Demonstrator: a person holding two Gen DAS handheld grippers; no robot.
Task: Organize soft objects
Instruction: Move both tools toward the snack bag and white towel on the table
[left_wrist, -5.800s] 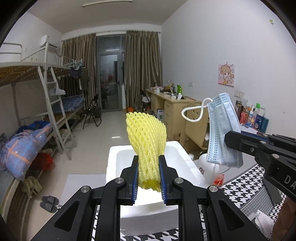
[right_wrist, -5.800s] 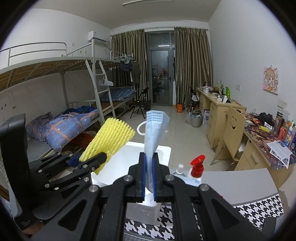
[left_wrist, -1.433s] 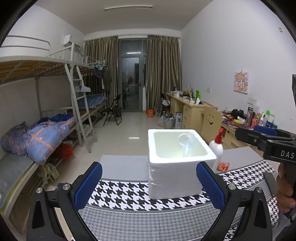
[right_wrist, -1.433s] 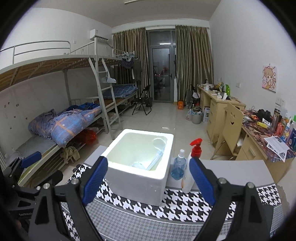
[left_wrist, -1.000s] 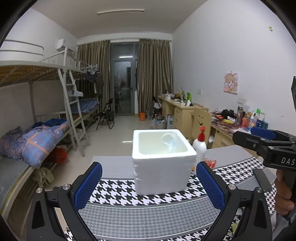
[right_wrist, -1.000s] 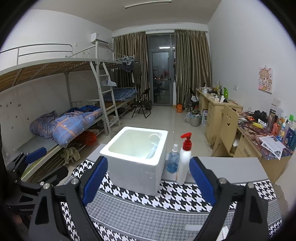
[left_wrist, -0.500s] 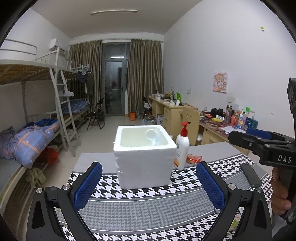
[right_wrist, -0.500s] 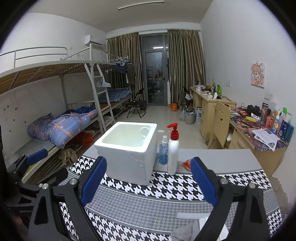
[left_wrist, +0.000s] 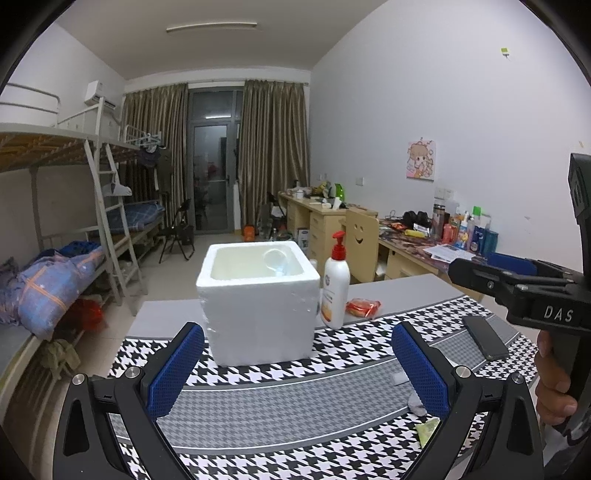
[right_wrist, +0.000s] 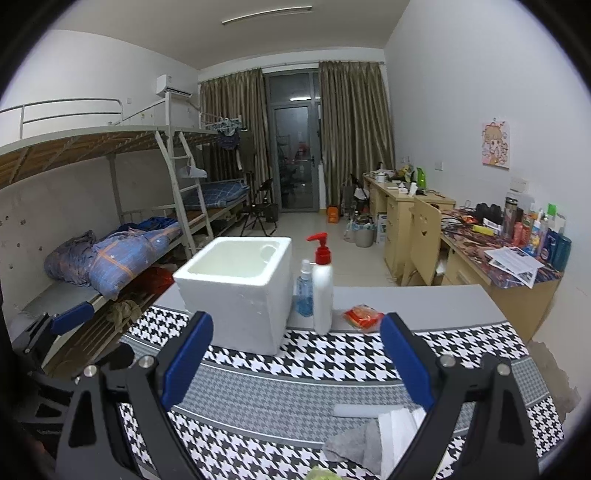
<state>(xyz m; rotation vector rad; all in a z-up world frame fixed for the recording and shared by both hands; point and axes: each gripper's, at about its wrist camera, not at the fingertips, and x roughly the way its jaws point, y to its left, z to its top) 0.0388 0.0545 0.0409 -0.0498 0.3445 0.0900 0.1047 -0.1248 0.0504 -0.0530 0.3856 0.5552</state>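
Withdrawn since earlier: both grippers, left gripper (left_wrist: 297, 363) and right gripper (right_wrist: 295, 360), jaws spread, empty; foam box (left_wrist: 258, 299) holds deposited mask; grey cloth (right_wrist: 354, 445) awaits collection.

White foam box (left_wrist: 258, 314), black-and-white houndstooth cloth (left_wrist: 295, 417), red-capped white bottle (right_wrist: 322, 291) — blue pads (left_wrist: 173, 373) throughout.

Your 2 wrist cameras both look forward over the houndstooth-patterned table (left_wrist: 332, 373), near the white square foam box (left_wrist: 258, 306) at frame centre. Both share the white red-capped pump bottle (right_wrist: 322, 291) beside it.
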